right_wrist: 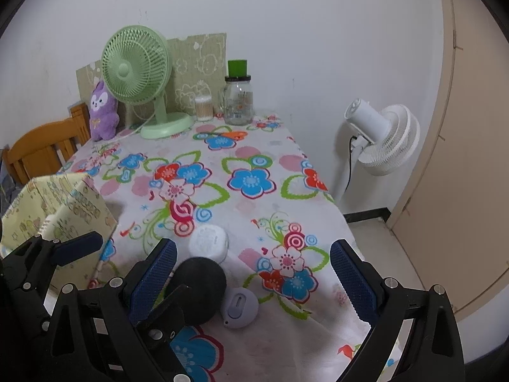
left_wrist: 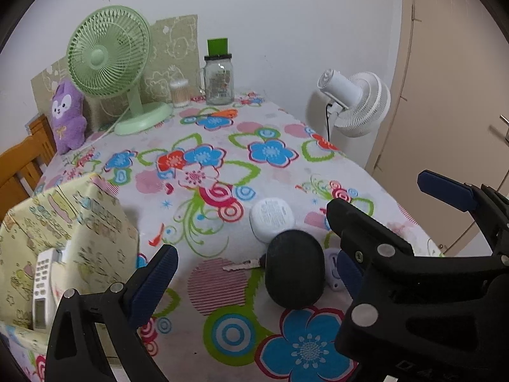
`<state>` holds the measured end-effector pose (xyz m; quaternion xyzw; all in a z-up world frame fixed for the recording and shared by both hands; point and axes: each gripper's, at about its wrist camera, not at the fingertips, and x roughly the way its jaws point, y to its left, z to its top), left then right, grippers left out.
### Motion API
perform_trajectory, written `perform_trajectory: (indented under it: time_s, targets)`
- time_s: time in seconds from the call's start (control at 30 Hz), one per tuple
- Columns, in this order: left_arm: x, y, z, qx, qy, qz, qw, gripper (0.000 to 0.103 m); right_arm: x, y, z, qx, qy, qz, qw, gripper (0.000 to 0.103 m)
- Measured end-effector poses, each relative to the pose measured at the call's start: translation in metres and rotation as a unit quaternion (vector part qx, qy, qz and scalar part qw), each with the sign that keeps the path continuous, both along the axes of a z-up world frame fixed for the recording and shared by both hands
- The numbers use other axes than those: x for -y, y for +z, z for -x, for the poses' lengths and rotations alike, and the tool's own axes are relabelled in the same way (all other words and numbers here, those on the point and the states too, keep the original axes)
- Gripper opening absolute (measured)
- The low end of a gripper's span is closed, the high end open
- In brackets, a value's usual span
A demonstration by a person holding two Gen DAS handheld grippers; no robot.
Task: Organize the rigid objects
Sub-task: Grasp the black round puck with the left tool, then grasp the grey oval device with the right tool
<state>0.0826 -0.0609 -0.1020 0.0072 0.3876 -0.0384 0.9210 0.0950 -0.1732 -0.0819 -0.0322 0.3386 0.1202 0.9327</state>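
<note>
The table (right_wrist: pixel 280 159), under its flowered cloth, is carrying everything, and the loose pieces are lying bunched near its front right corner. The patterned storage box (left_wrist: pixel 79 232) is sitting at the front left edge with its mouth open toward the cameras and a white remote (left_wrist: pixel 43 289) already lying inside; it is probably where the pieces belong.

The black oval case (left_wrist: pixel 294 269) is lying flat, nearest the front edge, its long axis running roughly from the front edge toward the back. The white round case (left_wrist: pixel 272 219) is sitting just behind it, toward the back edge, so close that I cannot tell whether they are touching. The small pale lilac disc (right_wrist: pixel 239 307) is lying just beside the black case on its right, and a key (left_wrist: pixel 243 265) is poking out from under the case's left side, pointing toward the box.

The left gripper (left_wrist: pixel 254 264) is hovering with its jaws spread wide and gripping nothing, the black case lying straight ahead between its fingers. The right gripper (right_wrist: pixel 253 273) is likewise gaping and empty, with the lilac disc lying between its fingers and the black case by its left finger. The left one looks nearer the case and the box, so a short advance and a squeeze across the case's narrow width seems the natural pick.
</note>
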Motion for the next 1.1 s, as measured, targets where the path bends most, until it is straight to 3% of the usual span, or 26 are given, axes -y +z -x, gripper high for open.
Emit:
perform_trajectory:
  time_s: [0.33, 0.73, 1.0, 1.1]
  targets:
    - [0.003, -0.032, -0.005, -0.03, -0.016, 0.002, 0.9994, 0.1, 0.0, -0.037, -0.009, -0.032, 0.004, 0.001, 0.999, 0.098]
    - [0.017, -0.057, 0.0, -0.053, -0.05, -0.002, 0.9973, 0.099, 0.0, -0.065, -0.006, -0.077, 0.011, 0.01, 0.997, 0.068]
    - [0.018, -0.06, -0.001, -0.053, -0.05, -0.01, 0.9973, 0.1, -0.002, -0.077, -0.012, -0.107, 0.008, -0.015, 0.994, 0.067]
    - [0.017, -0.06, -0.002, -0.053, -0.051, -0.012, 0.9973, 0.101, -0.005, -0.077, -0.014, -0.1, 0.005, -0.007, 0.995, 0.063]
